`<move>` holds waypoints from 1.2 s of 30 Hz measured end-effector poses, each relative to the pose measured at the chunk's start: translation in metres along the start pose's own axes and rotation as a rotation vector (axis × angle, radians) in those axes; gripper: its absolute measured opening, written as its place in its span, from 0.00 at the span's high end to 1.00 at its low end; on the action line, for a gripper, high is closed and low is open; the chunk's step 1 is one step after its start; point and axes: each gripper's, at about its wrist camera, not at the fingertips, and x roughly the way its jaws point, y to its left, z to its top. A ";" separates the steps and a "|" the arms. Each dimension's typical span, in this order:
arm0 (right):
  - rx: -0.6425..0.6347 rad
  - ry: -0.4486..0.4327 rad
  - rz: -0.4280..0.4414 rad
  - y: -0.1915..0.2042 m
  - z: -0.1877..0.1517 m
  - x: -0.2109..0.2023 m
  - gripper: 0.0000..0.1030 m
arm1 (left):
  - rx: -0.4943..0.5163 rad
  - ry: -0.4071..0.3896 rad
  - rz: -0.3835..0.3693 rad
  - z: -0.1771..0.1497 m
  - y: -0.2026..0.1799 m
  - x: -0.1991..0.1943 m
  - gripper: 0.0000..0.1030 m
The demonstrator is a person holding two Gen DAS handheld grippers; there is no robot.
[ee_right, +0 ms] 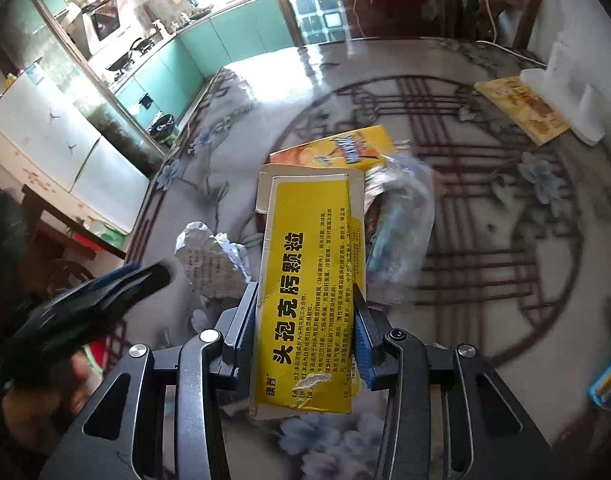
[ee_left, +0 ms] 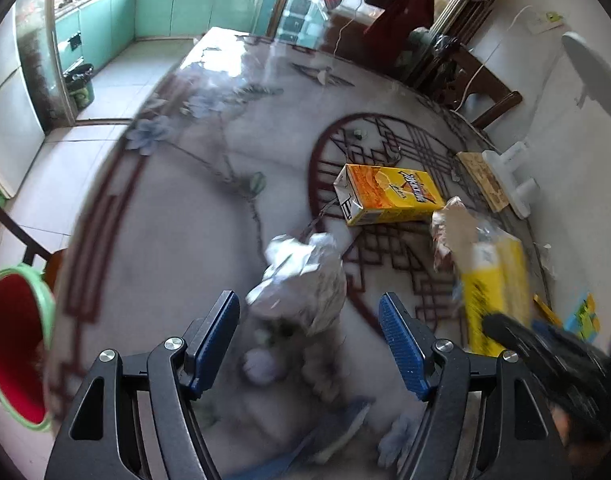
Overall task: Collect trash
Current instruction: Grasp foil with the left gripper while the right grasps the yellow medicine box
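Note:
My left gripper (ee_left: 310, 322) is open, its jaws on either side of a crumpled silver foil wrapper (ee_left: 305, 284) on the table; the wrapper also shows in the right wrist view (ee_right: 213, 256). My right gripper (ee_right: 305, 316) is shut on a flat yellow medicine box (ee_right: 309, 280), held above the table; the box also shows in the left wrist view (ee_left: 493, 292). An orange-yellow drink carton (ee_left: 385, 194) lies on its side farther back. A clear plastic wrapper (ee_right: 401, 224) lies beside the yellow box.
A red bin with a green rim (ee_left: 15, 348) stands at the table's left edge. A white plastic holder (ee_left: 509, 178) and a thin yellow booklet (ee_right: 521, 108) lie at the far right. Wooden chairs (ee_left: 481, 88) stand behind the table. Colourful items (ee_left: 581, 316) lie at the right edge.

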 end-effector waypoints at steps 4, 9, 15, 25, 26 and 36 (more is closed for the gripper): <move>0.017 0.005 -0.005 -0.009 -0.003 -0.005 0.61 | -0.010 0.060 -0.006 0.008 -0.004 0.042 0.32; 0.021 0.015 -0.004 -0.015 -0.002 -0.002 0.61 | 0.033 0.061 -0.029 0.005 -0.008 0.046 0.58; -0.014 0.007 0.017 0.000 0.003 0.002 0.61 | 0.060 -0.012 -0.016 -0.006 0.004 0.004 0.58; -0.113 0.010 0.039 0.052 -0.002 0.007 0.61 | 0.006 -0.082 0.041 -0.025 0.051 -0.053 0.58; -0.119 0.011 0.038 0.056 -0.004 0.008 0.61 | 0.000 -0.086 0.042 -0.028 0.057 -0.058 0.58; -0.153 0.011 0.021 0.095 -0.013 0.009 0.61 | -0.020 -0.127 0.038 -0.047 0.092 -0.099 0.57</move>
